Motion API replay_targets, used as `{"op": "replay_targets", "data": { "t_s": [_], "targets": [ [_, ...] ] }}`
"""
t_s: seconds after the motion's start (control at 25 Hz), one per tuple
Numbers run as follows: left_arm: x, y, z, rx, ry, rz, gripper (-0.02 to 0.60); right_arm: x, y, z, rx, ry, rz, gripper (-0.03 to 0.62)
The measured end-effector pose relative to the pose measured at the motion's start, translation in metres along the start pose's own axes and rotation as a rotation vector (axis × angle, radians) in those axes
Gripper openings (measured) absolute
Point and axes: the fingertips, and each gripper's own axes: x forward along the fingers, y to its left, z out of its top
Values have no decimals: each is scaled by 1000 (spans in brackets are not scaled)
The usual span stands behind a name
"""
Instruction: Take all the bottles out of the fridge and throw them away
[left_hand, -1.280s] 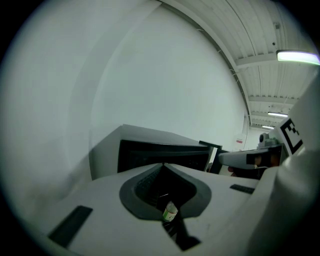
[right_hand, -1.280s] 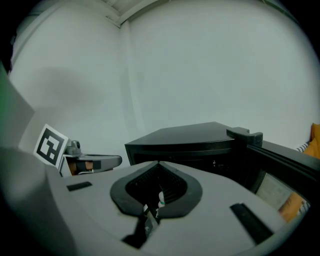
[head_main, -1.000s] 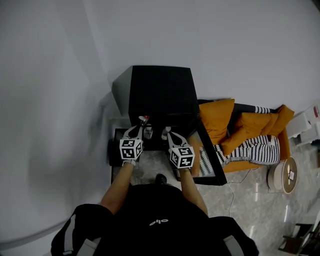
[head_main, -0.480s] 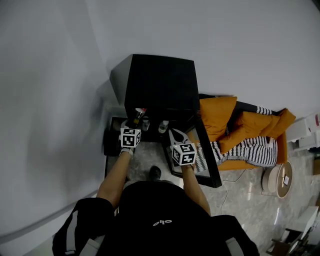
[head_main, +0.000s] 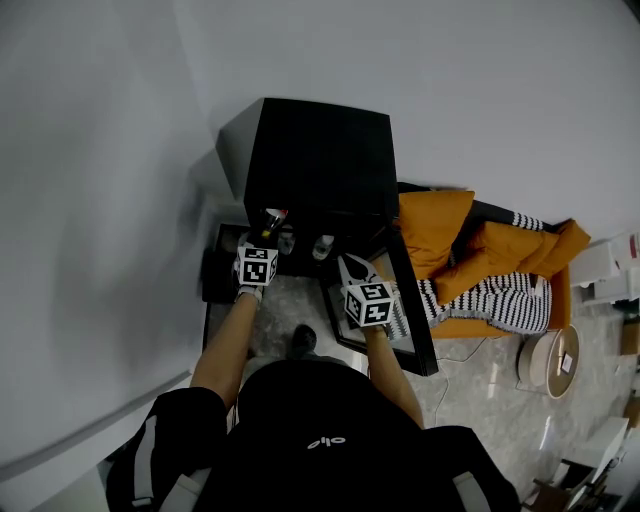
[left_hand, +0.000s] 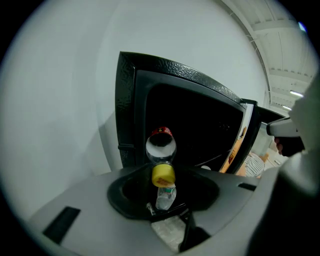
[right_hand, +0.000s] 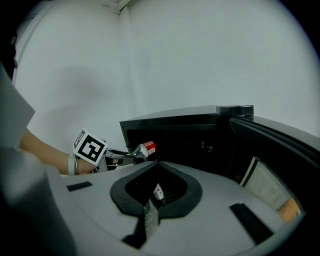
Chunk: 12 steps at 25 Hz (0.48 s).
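We judge that the step in hand is the first grasp. The left gripper (head_main: 262, 236) points into the open fridge (head_main: 320, 160). Its jaws have just been opening and now stand spread, with the nearest bottle (left_hand: 160, 150) on the line between them; as far as we can see it is not yet pressed. To do this step well, we would bring the left gripper a little further in, so that the pads reach the body of the bottle and not only its end. We would close only when the bottle sits in the middle, because a round, smooth bottle probably slips away if it is pinched at the edge. After that we would pull it straight out, since a second bottle (head_main: 285, 240) and a third bottle (head_main: 322, 245) stand near it along the front of the fridge and could be knocked over. The right gripper (head_main: 346, 264) has its jaws pressed together on nothing and hangs in front of the open door (head_main: 412, 320); it is better kept aside there. The nearest bottle is at the left front of the fridge opening, just before the left jaws. It is of clear plastic with a red part at its far end, which shows white print in the right gripper view. A yellow piece shows closer to us; whether it belongs to this bottle we cannot tell.
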Motion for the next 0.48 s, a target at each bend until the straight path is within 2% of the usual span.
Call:
{"op": "replay_targets", "data": {
  "t_s": [0.24,0.48],
  "targets": [
    [-21,-4,7,-2,-33,-15,141,3,5,0,7,-1,10,9],
    [-58,-20,12,3,-86,-66,140,13,19,4,23,-10,33,9]
  ]
}}
